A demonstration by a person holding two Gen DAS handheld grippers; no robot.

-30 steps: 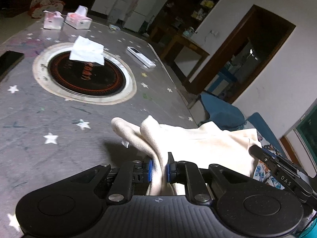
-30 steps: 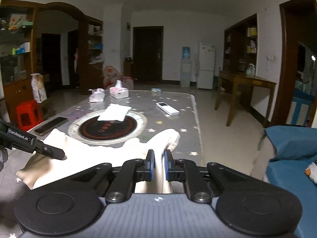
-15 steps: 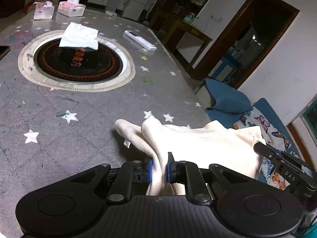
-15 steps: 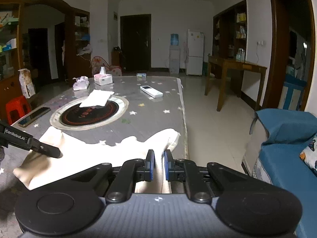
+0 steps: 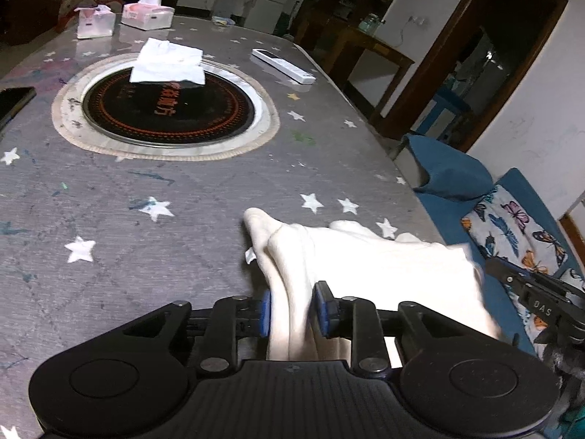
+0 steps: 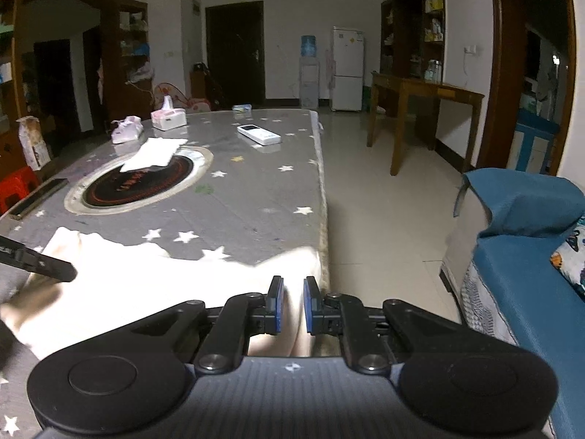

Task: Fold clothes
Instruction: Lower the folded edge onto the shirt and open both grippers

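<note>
A cream garment (image 5: 384,267) lies on the near end of the grey star-patterned table (image 5: 146,190); it also shows in the right wrist view (image 6: 146,285). My left gripper (image 5: 291,309) is shut on a bunched fold of the garment at its left edge. My right gripper (image 6: 292,305) is shut on the garment's right corner near the table's right edge. The right gripper's fingers (image 5: 526,285) show at the right in the left wrist view, and the left gripper's finger (image 6: 40,261) shows at the left in the right wrist view.
A round black hotplate (image 5: 164,109) sits mid-table with a folded white cloth (image 5: 168,62) on it. A remote (image 5: 283,66), two tissue boxes (image 5: 146,12) and a phone (image 5: 12,102) lie further off. A blue sofa (image 6: 530,256) stands at the right.
Both grippers have drawn back toward the near end of the table with the garment, and its front edge has slid nearer. Both stay shut on the cloth.
</note>
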